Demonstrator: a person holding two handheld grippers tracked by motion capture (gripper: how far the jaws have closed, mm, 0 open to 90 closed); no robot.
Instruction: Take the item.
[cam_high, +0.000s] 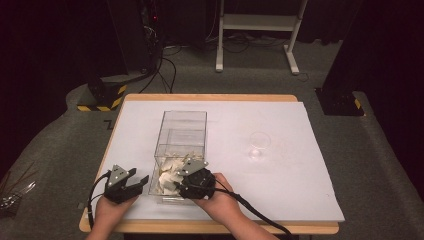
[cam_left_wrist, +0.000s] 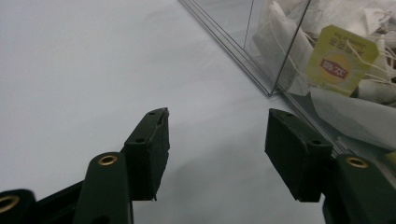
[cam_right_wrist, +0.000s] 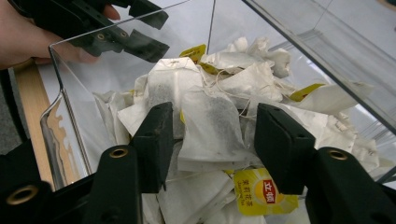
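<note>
right gripper view | right tongs (cam_right_wrist: 212, 140) agape around tea bag (cam_right_wrist: 212, 126) | pad contact unclear | left tongs (cam_left_wrist: 217, 142) agape, empty

Small clear glass (cam_high: 259, 146) upright on white table sheet (cam_high: 300, 190), well right of transparent box. White metal frame (cam_high: 260, 30) on floor beyond table's far edge. Yellow-black striped base (cam_high: 102, 97) on floor off table's far left corner.

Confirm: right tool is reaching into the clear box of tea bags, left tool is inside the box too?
Not quite. The right tool is in the clear box among the tea bags, but the left tool is outside it, over the bare white table cover beside the box wall. The left gripper view and the high view show this.
</note>
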